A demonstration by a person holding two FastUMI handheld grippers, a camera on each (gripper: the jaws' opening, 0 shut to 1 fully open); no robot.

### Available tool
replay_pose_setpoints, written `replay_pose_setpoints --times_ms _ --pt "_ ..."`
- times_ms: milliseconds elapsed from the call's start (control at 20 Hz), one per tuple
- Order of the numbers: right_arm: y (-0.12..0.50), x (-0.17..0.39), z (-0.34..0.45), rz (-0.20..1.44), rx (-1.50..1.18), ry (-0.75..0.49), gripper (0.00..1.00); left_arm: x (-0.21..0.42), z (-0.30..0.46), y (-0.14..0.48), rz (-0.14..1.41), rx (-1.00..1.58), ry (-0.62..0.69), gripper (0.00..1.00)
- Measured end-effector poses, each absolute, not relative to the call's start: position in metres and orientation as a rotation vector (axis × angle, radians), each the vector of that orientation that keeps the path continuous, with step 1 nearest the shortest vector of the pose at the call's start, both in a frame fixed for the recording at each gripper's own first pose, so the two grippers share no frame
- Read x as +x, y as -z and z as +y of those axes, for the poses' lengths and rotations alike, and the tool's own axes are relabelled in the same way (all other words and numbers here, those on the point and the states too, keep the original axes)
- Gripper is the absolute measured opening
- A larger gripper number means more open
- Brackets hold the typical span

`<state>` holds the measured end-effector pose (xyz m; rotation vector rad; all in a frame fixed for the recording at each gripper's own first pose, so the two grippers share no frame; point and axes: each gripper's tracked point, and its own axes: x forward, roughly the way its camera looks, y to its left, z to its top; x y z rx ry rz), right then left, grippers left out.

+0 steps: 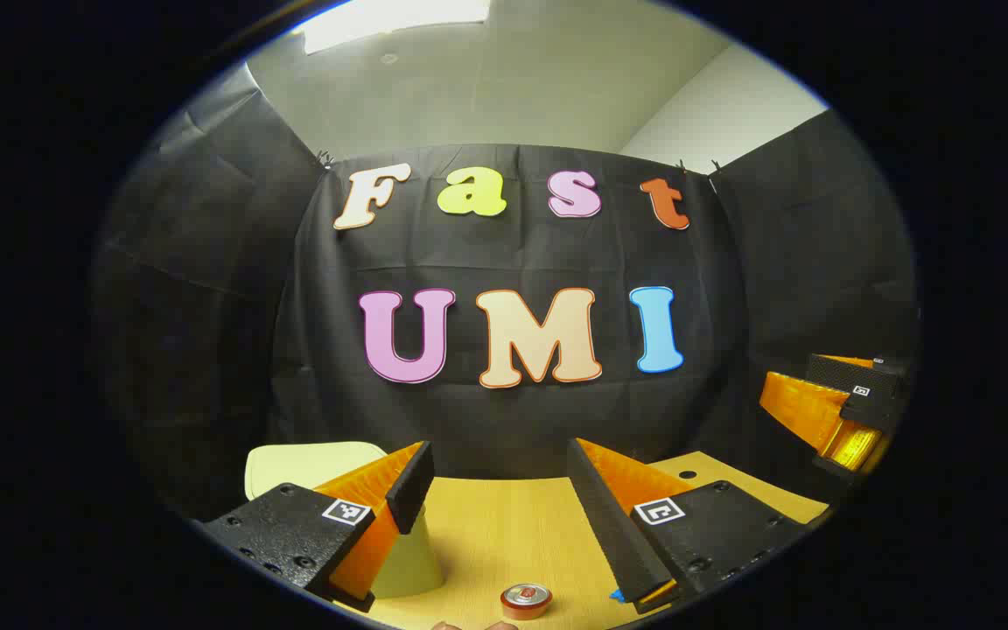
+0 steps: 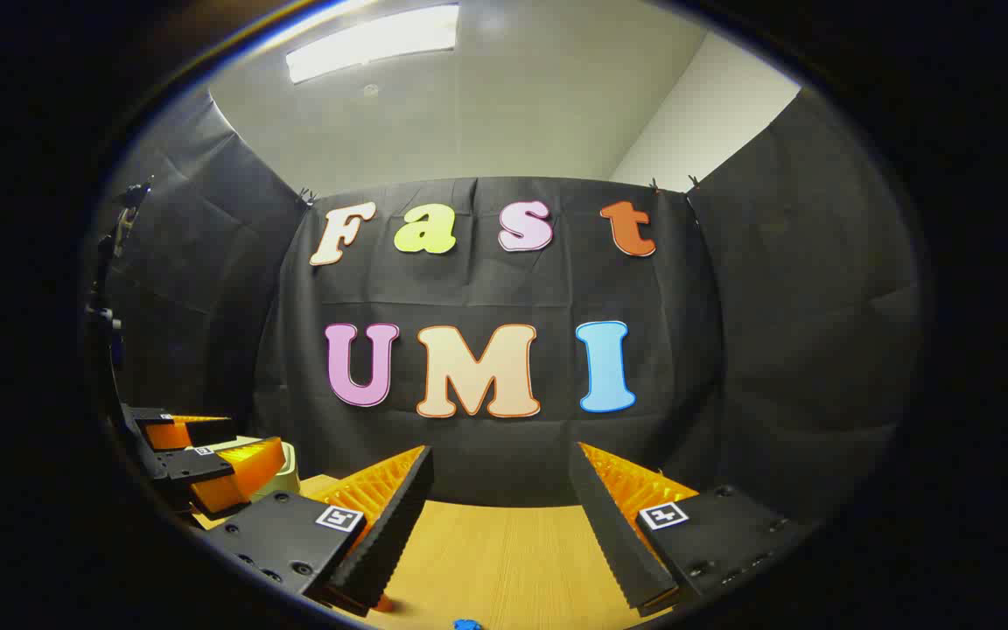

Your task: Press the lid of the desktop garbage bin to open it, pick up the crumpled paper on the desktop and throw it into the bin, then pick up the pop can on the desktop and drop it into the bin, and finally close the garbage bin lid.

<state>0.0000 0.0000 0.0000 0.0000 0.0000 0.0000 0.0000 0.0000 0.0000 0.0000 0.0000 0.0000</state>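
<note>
1. We see a smooth wooden table (image 1: pixel 504 542) with fine straight grain, set against a wall of creased black cloth (image 1: pixel 504 420).
2. On the table, in the left gripper view, stands the bin (image 1: pixel 311 468), a pale, smooth plastic tub with a flat closed lid and a body tapering downward. It sits at the table's left side, partly behind the left gripper's left finger.
3. The can (image 1: pixel 526 600) stands upright on the table, near the bin and to its right, at the lower edge of the left gripper view. Its round metal top shines silver inside a red rim.
4. The left gripper (image 1: pixel 500 490) hovers level above the table, fingers spread wide and holding nothing. Each finger is a flat wedge with a ribbed inner face.
5. The right gripper (image 2: pixel 501 503) also hovers level over the table, well to the right of the bin, fingers spread wide and empty, their edges finely toothed.
6. In the right gripper view, the left gripper appears at far left, just in front of the bin.
7. We cannot make out the crumpled paper.
</note>
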Motion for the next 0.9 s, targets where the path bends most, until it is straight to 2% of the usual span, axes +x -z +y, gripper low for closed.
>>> replay_pose_setpoints --times_ms 900 --pt "0.0101 0.003 0.0065 0.026 0.003 -0.048 0.98 -0.0026 0.003 0.003 0.02 0.034 -0.042 0.93"
